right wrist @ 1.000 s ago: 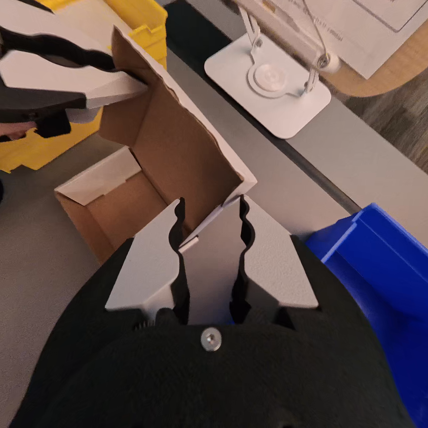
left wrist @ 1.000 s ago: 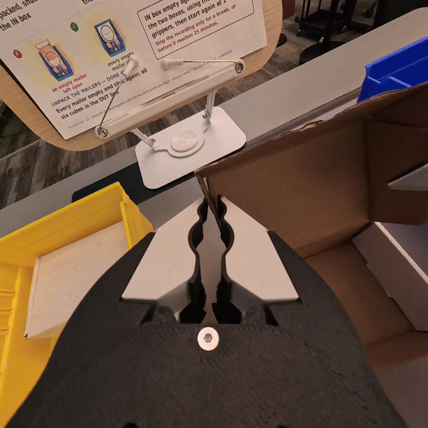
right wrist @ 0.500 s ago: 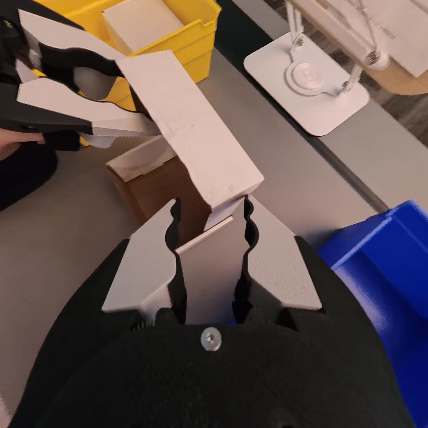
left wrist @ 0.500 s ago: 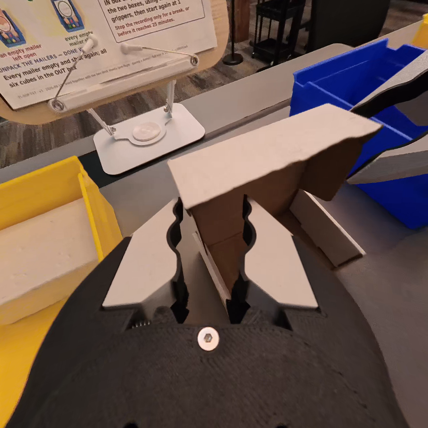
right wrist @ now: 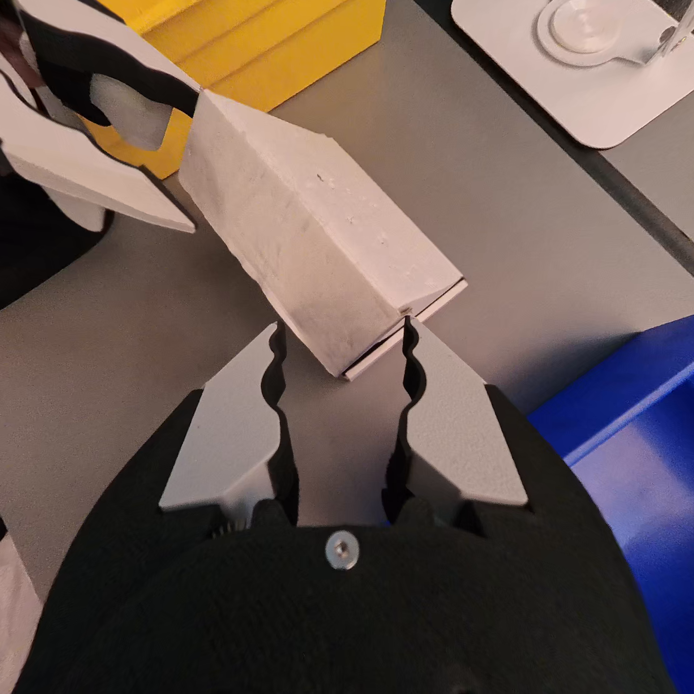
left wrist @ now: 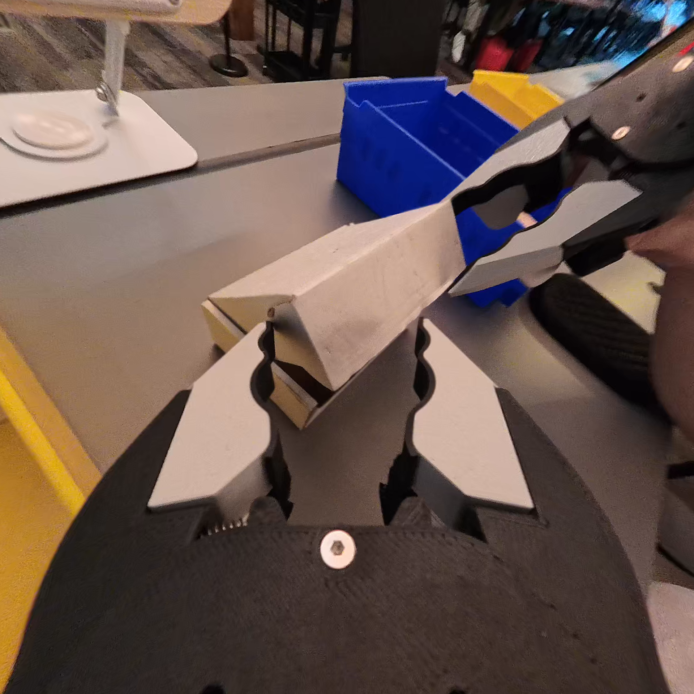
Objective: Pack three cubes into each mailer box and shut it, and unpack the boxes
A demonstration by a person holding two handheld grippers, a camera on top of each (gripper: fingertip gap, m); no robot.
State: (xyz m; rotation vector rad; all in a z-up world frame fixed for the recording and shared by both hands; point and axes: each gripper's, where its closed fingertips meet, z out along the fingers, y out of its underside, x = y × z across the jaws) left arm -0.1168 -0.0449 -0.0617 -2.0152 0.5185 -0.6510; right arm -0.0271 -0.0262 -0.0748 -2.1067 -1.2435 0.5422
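With both claws spread apart at either end of the mailer box (left wrist: pixel 360 296) beside the blue bin (left wrist: pixel 413 150), the left claw (left wrist: pixel 341 338) and right claw (right wrist: pixel 343 330) did best to press its half-lowered lid (right wrist: pixel 300 225) down evenly until the front flap tucked in.

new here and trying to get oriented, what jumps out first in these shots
The white mailer box in the middle of the grey table, its lid nearly shut. An open tool sits at each end: the left tool and the right tool. A blue bin and a yellow bin flank it.
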